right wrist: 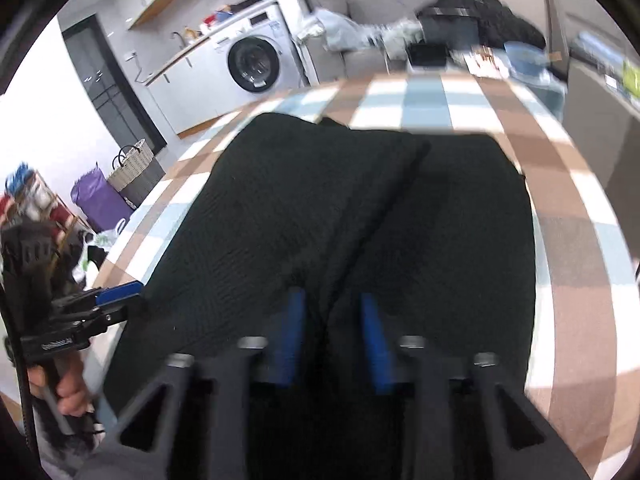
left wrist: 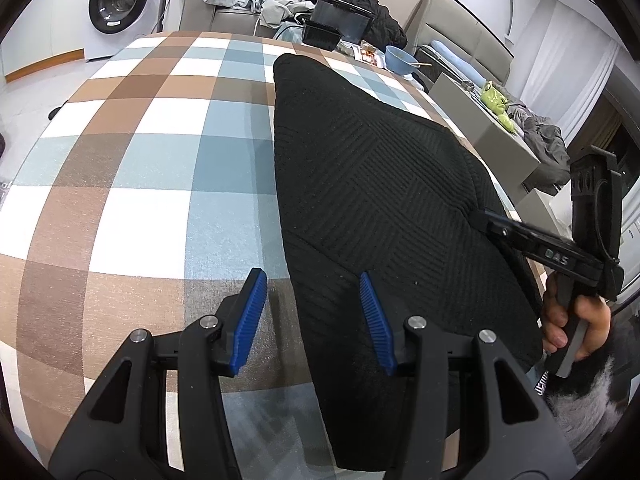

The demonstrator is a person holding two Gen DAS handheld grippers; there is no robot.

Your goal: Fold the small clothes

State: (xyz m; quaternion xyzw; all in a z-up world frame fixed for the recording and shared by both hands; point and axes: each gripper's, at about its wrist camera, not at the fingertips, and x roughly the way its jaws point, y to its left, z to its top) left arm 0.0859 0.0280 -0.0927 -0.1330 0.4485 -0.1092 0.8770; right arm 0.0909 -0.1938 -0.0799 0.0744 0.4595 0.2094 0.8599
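— On the checked tablecloth (left wrist: 140, 168) lies the black knit garment (left wrist: 380, 184), right?
— Yes; left gripper (left wrist: 314, 312) gapes over its edge, holding nothing; right gripper (right wrist: 332, 332) gapes above its fold, empty

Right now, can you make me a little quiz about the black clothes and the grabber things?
1. True or false: the left gripper is open.
2. What does the black garment lie on: A a checked tablecloth, B a sofa, C the floor?
3. Fill in: the white machine behind the table is a ______ machine.

Key:
1. True; its blue fingers stand apart over the garment's edge.
2. A
3. washing
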